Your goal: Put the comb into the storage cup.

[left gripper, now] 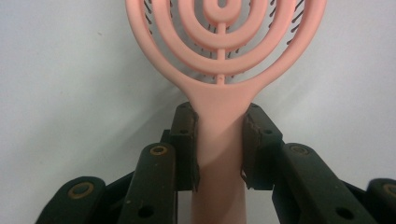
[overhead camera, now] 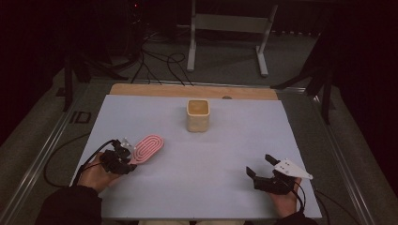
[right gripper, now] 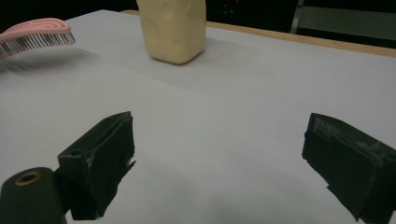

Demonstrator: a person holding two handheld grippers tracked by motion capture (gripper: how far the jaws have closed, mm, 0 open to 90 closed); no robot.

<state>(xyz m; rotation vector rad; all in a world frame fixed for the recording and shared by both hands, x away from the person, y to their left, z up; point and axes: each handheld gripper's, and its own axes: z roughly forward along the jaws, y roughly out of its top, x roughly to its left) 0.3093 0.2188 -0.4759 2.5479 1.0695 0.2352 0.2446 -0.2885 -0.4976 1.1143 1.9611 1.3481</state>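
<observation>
White table — dark room, floor cables

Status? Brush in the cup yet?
Not yet. Done: left gripper is shut on the handle of the pink brush, which the right gripper view shows lifted off the table. The cup looks empty. Right gripper is open, idle. Left, presumably: carry and drop in.
</observation>
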